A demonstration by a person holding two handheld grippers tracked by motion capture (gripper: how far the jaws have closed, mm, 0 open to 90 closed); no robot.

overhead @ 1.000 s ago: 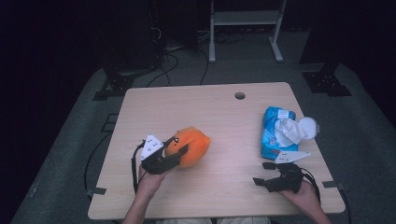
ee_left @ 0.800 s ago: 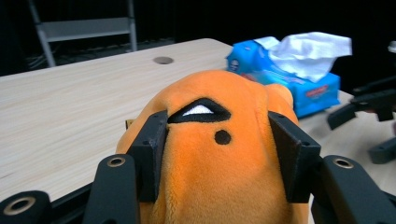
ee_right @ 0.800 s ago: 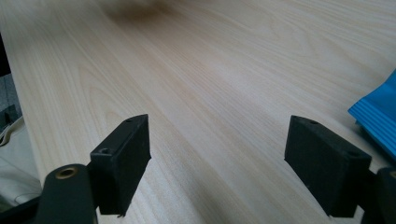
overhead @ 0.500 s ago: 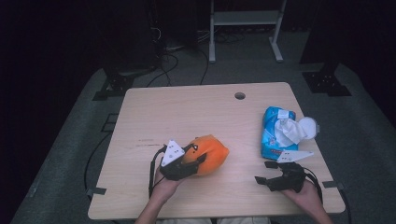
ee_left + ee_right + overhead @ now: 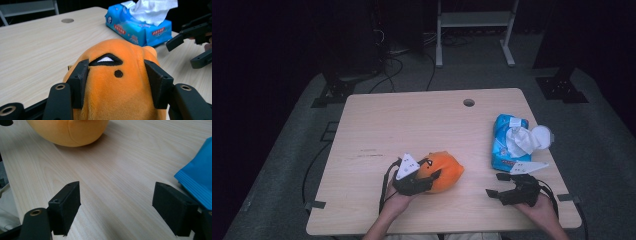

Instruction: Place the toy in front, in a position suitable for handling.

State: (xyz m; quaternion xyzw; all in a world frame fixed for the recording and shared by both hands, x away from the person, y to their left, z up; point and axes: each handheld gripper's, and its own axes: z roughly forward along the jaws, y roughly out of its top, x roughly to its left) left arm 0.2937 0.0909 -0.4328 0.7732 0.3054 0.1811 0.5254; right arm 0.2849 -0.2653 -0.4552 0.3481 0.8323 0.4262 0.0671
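Orange plush toy (image 5: 443,171) sits near the table's (image 5: 412,125) front edge, gripped by the left gripper (image 5: 424,181), whose jaws have just been easing apart. In the left gripper view the pads still pinch it; further loosening could drop it. In the right gripper view the right gripper (image 5: 116,205) gapes empty.

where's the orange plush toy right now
In the high view the orange plush toy sits front-centre on the wooden table, gripped by the left claw, left of the blue tissue pack.
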